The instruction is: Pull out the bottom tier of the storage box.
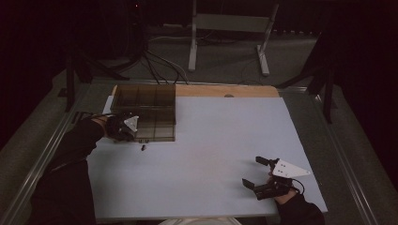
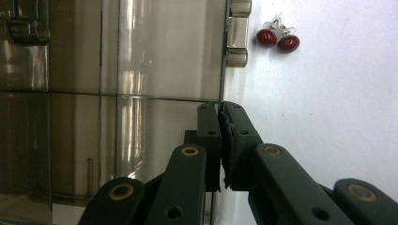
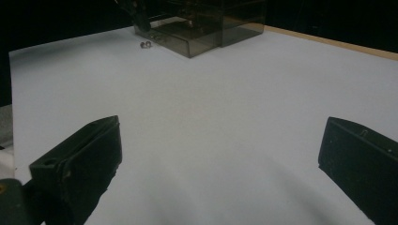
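The white surface [image 1: 206,154] is being seen from above, with a strip of bare wood along its far edge. At its far left corner a smoked, see-through plastic box [image 1: 145,112] with divided compartments is being kept, its near wall facing the person.

The left gripper [image 1: 126,127] is being held against the near left part of that box by a dark-sleeved arm. In the left gripper view its jaws are being pressed together on the thin edge of the box's clear wall [image 2: 220,70], one jaw lying over the box side and the other over the white surface; the wall edge is being pinched between the pads.

The right gripper [image 1: 257,172] is being rested well apart, low on the near right of the surface, with its jaws being held wide apart and nothing between them; in the right gripper view [image 3: 220,154] bare surface is being framed by the two pads.

A pair of small red earrings [image 2: 278,39] is lying on the surface just beside the box's near wall, ahead of the left jaws and slightly to one side, not touching them. From above they are being seen as a small dark speck [image 1: 142,148].
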Motion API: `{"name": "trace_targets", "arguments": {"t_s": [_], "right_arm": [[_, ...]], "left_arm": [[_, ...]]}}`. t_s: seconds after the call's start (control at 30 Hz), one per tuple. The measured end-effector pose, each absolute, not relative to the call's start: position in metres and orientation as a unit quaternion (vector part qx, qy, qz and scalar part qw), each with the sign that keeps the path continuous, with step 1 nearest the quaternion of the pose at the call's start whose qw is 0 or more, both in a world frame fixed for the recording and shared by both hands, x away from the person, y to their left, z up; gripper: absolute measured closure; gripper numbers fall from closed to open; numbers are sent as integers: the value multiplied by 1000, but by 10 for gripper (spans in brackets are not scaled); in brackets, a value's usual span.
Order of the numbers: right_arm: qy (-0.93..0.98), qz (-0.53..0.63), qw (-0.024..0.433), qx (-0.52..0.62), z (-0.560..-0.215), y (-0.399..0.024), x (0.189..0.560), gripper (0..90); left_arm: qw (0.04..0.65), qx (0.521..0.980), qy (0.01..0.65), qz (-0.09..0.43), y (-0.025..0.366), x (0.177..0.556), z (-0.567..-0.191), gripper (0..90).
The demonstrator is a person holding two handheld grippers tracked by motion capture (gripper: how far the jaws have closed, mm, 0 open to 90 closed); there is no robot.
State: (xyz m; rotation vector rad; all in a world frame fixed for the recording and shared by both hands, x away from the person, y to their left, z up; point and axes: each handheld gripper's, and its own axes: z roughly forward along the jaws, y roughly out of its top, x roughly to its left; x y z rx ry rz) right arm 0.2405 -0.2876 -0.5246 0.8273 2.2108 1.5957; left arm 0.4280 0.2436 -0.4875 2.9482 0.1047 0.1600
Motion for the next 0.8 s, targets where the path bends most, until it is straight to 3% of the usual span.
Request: {"name": "trace_targets", "arguments": {"t_s": [0.1, 0.17, 0.27, 0.63, 0.8], "right_arm": [[767, 554, 146, 288, -525, -288, 241, 0], [768, 553, 147, 288, -525, -288, 240, 0], [767, 554, 146, 289, -525, -288, 240, 0], [769, 553, 147, 287, -525, -287, 240, 0], [770, 552, 146, 286, -525, -287, 240, 0]], "left_arm": [[87, 994, 42, 60, 243, 427, -487, 864], [89, 992, 56, 65, 243, 426, -485, 772], [114, 988, 74, 70, 246, 426, -477, 738], [189, 961, 189, 64, 258, 429, -462, 695], [254, 937, 235, 56, 263, 429, -452, 671]]}}
